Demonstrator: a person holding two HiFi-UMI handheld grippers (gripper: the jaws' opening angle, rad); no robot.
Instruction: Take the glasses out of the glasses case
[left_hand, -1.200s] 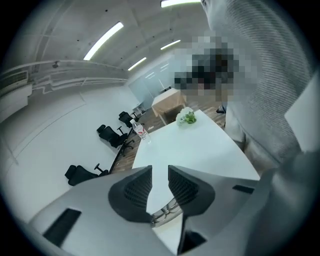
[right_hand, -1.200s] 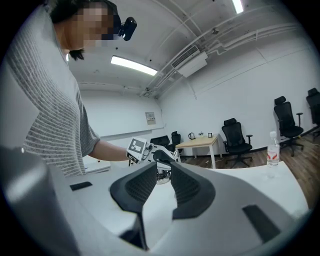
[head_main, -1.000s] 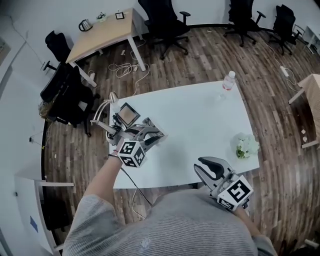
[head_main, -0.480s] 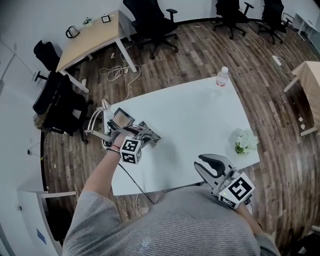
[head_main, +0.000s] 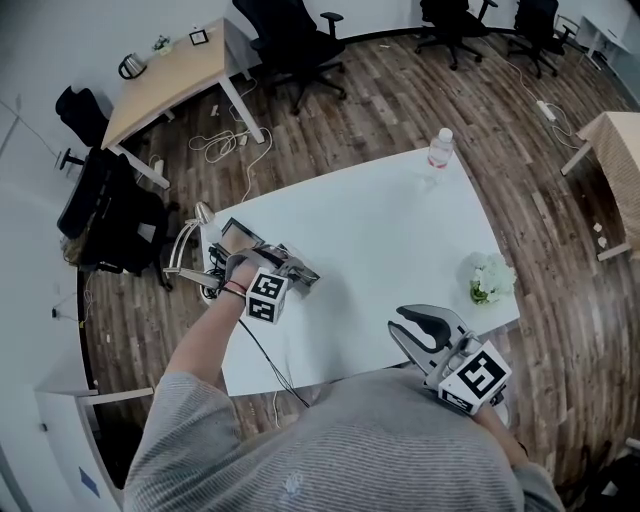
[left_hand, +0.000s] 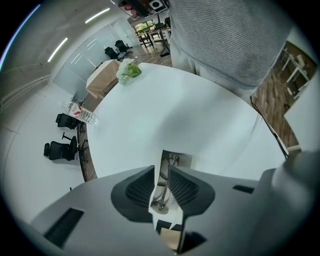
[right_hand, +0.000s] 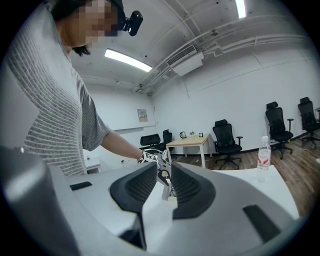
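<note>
White table (head_main: 400, 240): both tools are over its near side, well apart. My left forearm (head_main: 205, 335) reaches forward and out to the table's left edge, wrist level. My right arm is tucked against my body at the near edge.

Right gripper (head_main: 408, 320): held low, pointing across the table towards the left tool. Jaws are drawn to a narrow slit with nothing between them.

Left gripper (head_main: 303, 272): sits just beside the open glasses case (head_main: 236, 232) at the left edge. Jaws are closed on the glasses (left_hand: 160, 199). The thin metal frame stands in the slit directly above the case interior.
</note>
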